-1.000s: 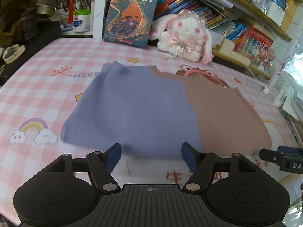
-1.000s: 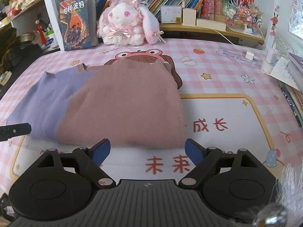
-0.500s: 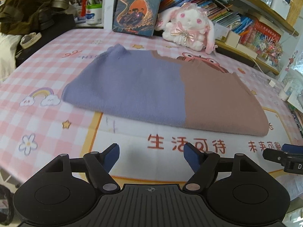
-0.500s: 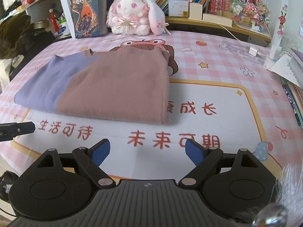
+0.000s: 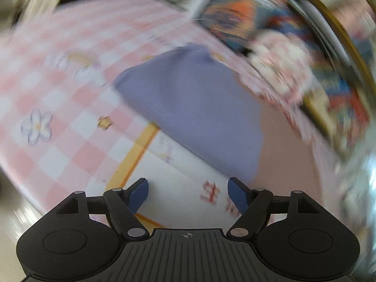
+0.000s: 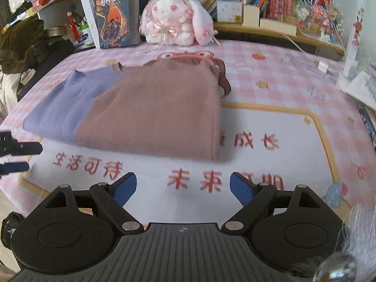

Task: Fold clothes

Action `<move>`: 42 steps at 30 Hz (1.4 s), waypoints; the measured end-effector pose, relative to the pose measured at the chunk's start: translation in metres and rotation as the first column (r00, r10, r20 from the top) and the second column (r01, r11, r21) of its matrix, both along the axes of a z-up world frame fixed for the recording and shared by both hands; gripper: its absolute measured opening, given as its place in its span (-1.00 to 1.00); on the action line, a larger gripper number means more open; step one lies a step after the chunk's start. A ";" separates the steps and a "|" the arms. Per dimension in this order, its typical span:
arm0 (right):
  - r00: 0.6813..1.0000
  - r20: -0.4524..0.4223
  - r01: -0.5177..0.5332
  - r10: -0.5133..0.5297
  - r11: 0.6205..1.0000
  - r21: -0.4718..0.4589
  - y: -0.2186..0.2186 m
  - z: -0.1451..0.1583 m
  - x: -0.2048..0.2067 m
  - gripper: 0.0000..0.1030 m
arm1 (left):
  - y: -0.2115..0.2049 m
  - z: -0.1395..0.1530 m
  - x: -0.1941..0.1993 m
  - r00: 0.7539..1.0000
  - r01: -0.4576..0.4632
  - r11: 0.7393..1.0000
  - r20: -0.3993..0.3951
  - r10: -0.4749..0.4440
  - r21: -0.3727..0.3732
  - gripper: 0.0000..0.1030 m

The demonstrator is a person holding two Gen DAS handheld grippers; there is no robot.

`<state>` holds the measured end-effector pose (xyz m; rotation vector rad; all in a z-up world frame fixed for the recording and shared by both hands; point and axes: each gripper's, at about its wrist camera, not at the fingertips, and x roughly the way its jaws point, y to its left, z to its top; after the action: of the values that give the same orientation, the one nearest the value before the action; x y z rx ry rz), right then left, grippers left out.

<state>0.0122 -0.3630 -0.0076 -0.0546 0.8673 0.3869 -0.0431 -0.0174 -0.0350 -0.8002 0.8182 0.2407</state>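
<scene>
A folded purple and brown sweater (image 6: pixel 131 115) lies flat on the pink checked table mat (image 6: pixel 270 89). In the blurred, tilted left wrist view the sweater (image 5: pixel 195 108) sits ahead of my left gripper (image 5: pixel 188 191), which is open and empty, above the mat's near edge. My right gripper (image 6: pixel 183 186) is open and empty, a short way in front of the sweater's near edge. The left gripper's fingers (image 6: pixel 16 157) show at the left edge of the right wrist view.
A plush rabbit (image 6: pixel 174 23) and an upright book (image 6: pixel 112 27) stand at the back of the mat. Bookshelves (image 6: pixel 270 2) run behind. Dark clothes (image 6: pixel 21 44) are piled at the left. A white charger and papers (image 6: pixel 352 80) lie at the right.
Both grippers have pulled back from the sweater toward the mat's near edge. The left gripper now swings and tilts, blurring its view.
</scene>
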 end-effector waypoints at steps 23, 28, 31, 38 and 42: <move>0.918 -0.195 0.374 -0.346 0.918 0.133 -0.026 -0.015 0.104 -0.21 | 0.096 -0.032 0.035 0.938 -0.300 0.870 0.046 0.344 -0.391 0.11; 0.928 -0.213 0.341 -0.306 0.928 0.151 -0.013 -0.020 0.109 -0.70 | 0.104 -0.040 0.041 0.934 -0.321 0.857 0.014 0.357 -0.404 -0.54; 0.936 -0.201 0.319 -0.290 0.938 0.136 -0.004 -0.019 0.110 -0.73 | 0.102 -0.031 0.047 0.950 -0.273 0.896 0.050 0.309 -0.350 -0.87; 0.940 -0.196 0.308 -0.281 0.943 0.128 0.010 -0.020 0.111 -0.73 | 0.092 0.007 0.059 0.958 -0.071 0.986 0.264 0.109 -0.148 -0.81; 0.940 -0.185 0.307 -0.285 0.946 0.101 0.017 -0.019 0.111 -0.73 | 0.111 -0.022 0.061 0.961 -0.164 0.944 0.168 0.218 -0.286 -0.46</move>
<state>0.1232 -0.3463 -0.0262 0.2300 0.9981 0.1636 0.0181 0.0933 -0.0574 -1.1449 0.5907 0.2212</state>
